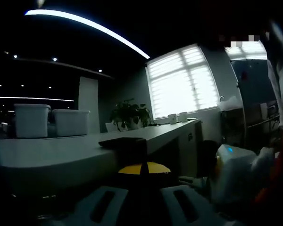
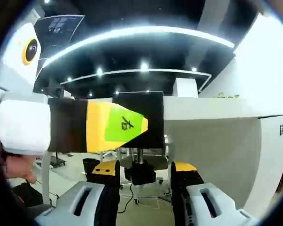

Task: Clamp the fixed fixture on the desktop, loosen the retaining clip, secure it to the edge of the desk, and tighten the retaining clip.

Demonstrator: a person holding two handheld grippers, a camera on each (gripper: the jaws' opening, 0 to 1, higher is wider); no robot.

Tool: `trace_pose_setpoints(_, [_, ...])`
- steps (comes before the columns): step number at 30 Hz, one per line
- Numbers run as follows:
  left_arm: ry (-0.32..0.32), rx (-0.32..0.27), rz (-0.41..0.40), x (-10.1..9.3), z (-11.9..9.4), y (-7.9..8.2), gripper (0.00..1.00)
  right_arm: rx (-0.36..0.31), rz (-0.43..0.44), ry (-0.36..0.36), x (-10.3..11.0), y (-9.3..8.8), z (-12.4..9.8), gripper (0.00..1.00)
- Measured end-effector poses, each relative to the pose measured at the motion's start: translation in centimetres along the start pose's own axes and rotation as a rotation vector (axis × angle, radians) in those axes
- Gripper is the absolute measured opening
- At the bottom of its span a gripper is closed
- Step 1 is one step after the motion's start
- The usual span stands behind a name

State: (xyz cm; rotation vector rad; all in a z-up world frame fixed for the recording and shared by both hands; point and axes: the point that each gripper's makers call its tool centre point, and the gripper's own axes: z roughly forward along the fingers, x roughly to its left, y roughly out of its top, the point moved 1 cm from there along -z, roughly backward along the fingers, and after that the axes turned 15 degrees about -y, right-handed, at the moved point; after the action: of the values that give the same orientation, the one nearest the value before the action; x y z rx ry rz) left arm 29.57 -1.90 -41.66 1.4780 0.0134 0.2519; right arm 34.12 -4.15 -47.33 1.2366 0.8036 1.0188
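Observation:
The black clamp fixture (image 2: 153, 113) sits on the edge of the white desk (image 2: 212, 110). Its screw hangs below, ending in a black knob (image 2: 140, 176). My left gripper (image 2: 132, 125), yellow-tipped with a green label, reaches in from the left and is shut on the fixture's upper part. In the left gripper view its yellow tips (image 1: 144, 168) meet at the dark fixture (image 1: 122, 141) lying on the desk (image 1: 61, 155). My right gripper (image 2: 145, 169) is open below the desk edge, one jaw on each side of the knob. The white body of the right gripper (image 1: 233, 174) is low on the right.
Two white bins (image 1: 32, 120) stand at the desk's far left. A potted plant (image 1: 129, 114) and white cups (image 1: 177, 117) sit near the bright window. A hand (image 2: 14, 165) holds the left gripper. Under the desk is open floor with cables.

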Motion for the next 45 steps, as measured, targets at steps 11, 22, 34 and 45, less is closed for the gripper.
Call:
trace_pose_setpoints(11, [-0.005, -0.004, -0.014, 0.0, 0.1, -0.3, 0.01, -0.021, 0.042, 0.215, 1.6, -0.1, 0.0, 0.25])
trace_pose_setpoints(22, [-0.009, -0.001, -0.013, 0.0, 0.1, -0.2, 0.01, -0.040, 0.041, 0.539, 1.5, -0.2, 0.2, 0.25])
trace_pose_setpoints(34, [0.003, 0.024, 0.002, -0.1, 0.1, -0.2, 0.01, -0.022, 0.093, 0.444, 0.9, -1.1, -0.9, 0.42])
trace_pose_setpoints(45, [0.007, 0.003, 0.002, -0.1, 0.0, 0.4, 0.01, 0.009, 0.116, 0.149, -0.5, -1.0, -0.6, 0.40])
